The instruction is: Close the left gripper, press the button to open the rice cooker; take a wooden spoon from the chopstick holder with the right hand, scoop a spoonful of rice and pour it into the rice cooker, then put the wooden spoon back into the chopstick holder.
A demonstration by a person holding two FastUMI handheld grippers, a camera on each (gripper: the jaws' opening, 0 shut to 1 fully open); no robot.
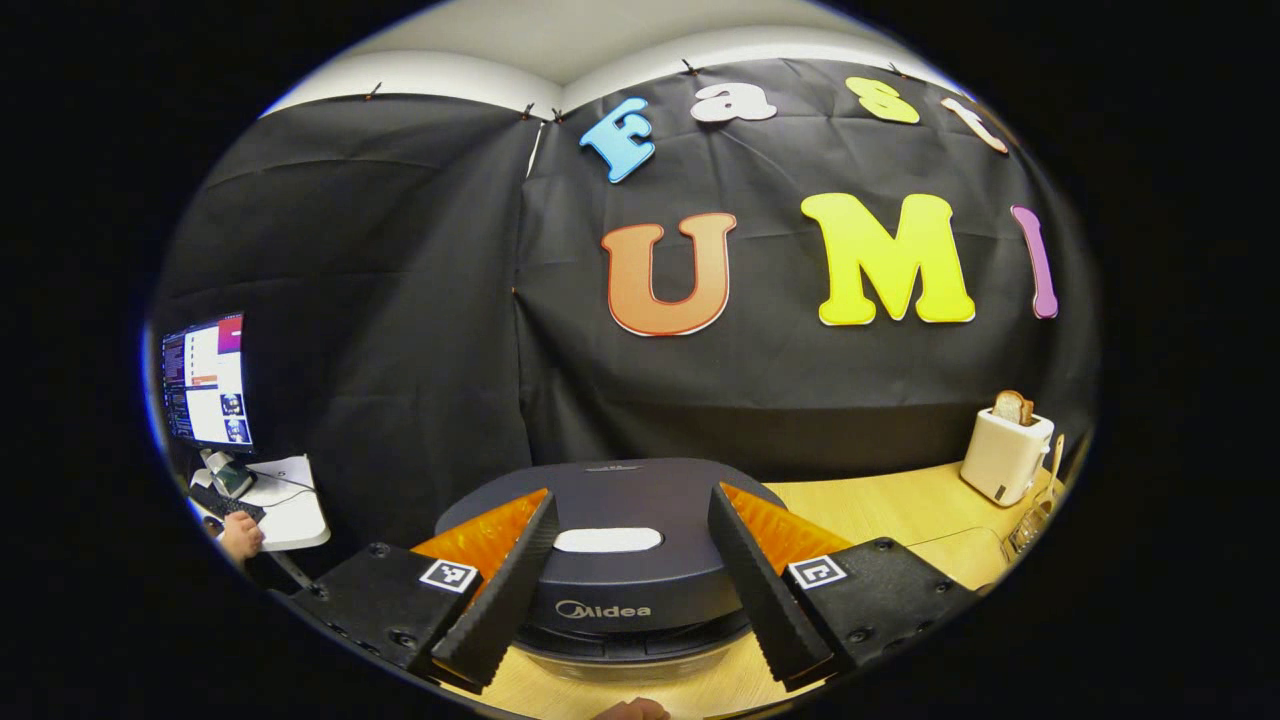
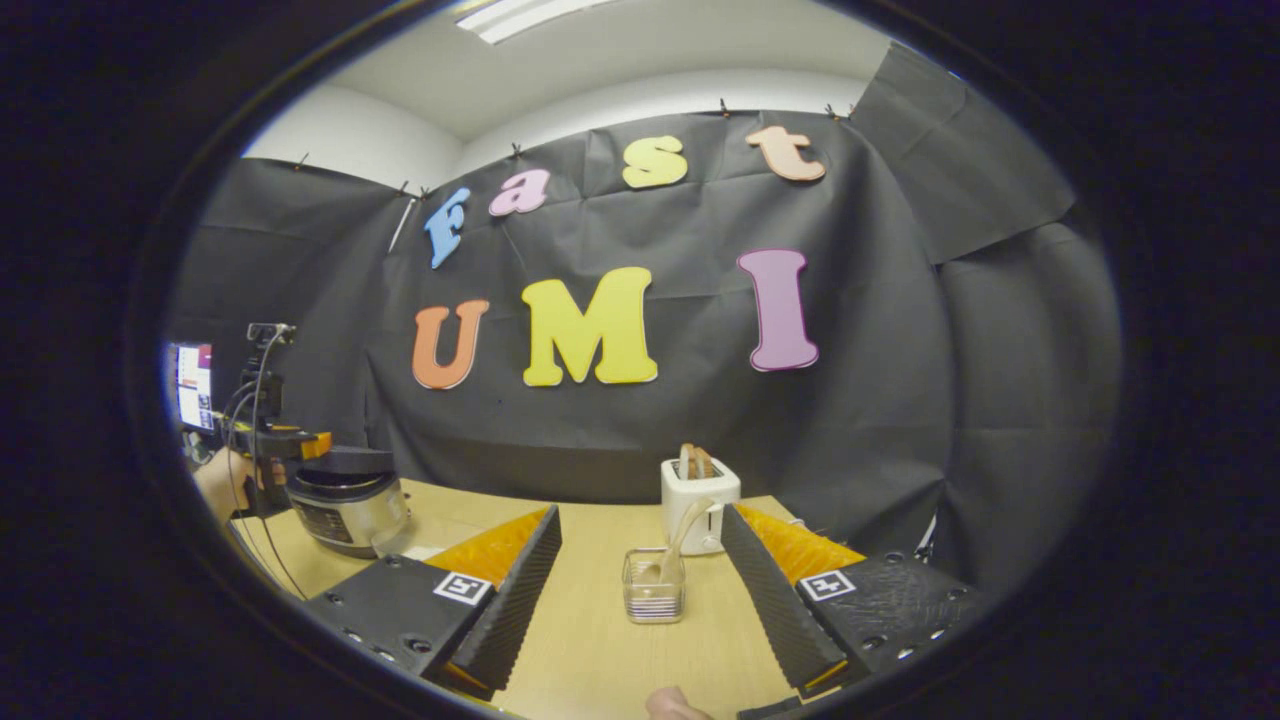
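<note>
Your left tongs point(image 1: 625, 590) hang spread wide before the rice cooker point(image 1: 610, 560) on the worktop point(image 1: 880, 505), so clench them fully, then press squarely on its pale button point(image 1: 607, 540), while the right tongs point(image 2: 640, 600) wait released facing the chopstick holder point(image 2: 654, 588).

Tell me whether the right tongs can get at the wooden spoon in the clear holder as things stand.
Probably yes. The right tongs are open, and the wooden spoon stands in the clear holder straight ahead between their fingers, with bare light wooden table before it. The white toaster stands behind.
</note>
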